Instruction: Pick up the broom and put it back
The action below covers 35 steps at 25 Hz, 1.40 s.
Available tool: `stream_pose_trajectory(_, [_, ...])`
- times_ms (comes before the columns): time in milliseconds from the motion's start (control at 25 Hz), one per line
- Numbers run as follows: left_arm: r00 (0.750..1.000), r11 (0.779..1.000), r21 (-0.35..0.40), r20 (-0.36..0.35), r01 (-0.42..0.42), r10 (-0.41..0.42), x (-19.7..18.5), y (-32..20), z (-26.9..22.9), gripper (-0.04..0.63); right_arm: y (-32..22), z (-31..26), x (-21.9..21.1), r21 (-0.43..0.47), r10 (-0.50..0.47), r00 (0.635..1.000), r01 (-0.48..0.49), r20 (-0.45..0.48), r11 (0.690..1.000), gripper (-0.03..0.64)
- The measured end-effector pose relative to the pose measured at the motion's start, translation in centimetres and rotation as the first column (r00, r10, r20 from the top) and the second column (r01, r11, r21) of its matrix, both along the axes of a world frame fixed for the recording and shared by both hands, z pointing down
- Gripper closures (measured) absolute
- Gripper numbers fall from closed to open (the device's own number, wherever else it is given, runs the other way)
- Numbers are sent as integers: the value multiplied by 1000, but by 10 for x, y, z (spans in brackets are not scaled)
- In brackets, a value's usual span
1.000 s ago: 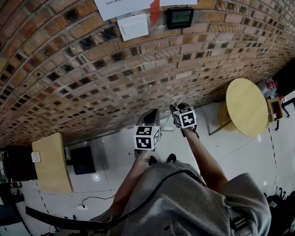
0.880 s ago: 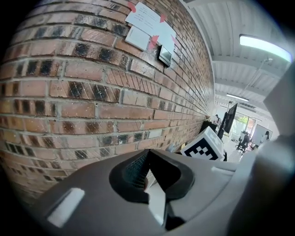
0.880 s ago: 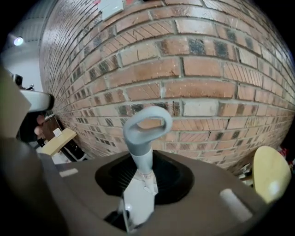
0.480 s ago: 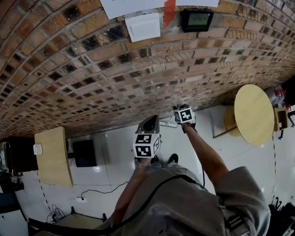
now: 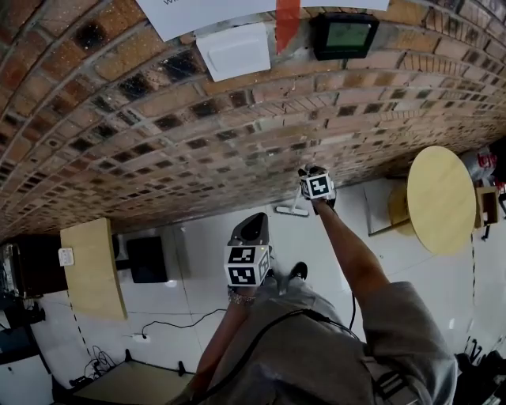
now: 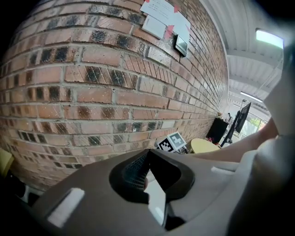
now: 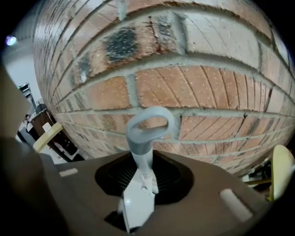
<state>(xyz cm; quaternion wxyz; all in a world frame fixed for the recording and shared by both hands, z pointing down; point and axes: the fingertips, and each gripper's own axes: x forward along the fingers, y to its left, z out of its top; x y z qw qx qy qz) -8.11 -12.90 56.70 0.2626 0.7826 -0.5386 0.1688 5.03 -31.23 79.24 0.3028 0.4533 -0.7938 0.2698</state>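
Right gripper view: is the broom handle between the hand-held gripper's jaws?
Yes, the grey-looped broom handle sits clamped between the jaws.

No readable text anywhere. The paper sheet on the brick wall has a cropped line of print, too small to read. Wall display: screen illegible. Marker cubes: black-and-white square codes only, no letters.
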Motion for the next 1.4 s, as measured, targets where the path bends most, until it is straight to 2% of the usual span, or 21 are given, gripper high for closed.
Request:
stream_pose_trajectory(200, [1000,1000,-9,2,-1,1,2,-2,5,592,-30,-1,17,10,55,998,-55,13,998,520])
stream_pose_trajectory(440, [1000,1000,-2,3,-7,7,1,-11,3,592,-28,-5,9,16,36,998,-37,49,999,403])
stream_pose_trajectory(680, [999,999,2,4,-42,42,11,-13,0,592,-24,-14,18,11,82,995,-82,63,997,403])
stream_pose_trajectory(920, [997,997,23,6,-76,76,19,-15,-5,592,7,-41,30,45,137,982,-144,128,989,408])
stream_pose_trajectory(1000, [995,994,29,12,-102,102,25,-15,-8,592,6,-33,33,23,129,986,-132,105,991,417])
stream_pose_trajectory(1120, [992,991,32,3,-130,130,36,-8,-14,592,-3,-19,53,-22,166,985,-165,49,986,417])
stream_pose_trajectory(1240, [988,988,40,-9,-152,152,46,-1,-18,592,-7,-25,64,-19,171,984,-171,51,985,416])
stream_pose_trajectory(1400, [988,988,37,-1,-152,152,43,6,-14,592,10,-46,65,19,208,971,-211,119,977,416])
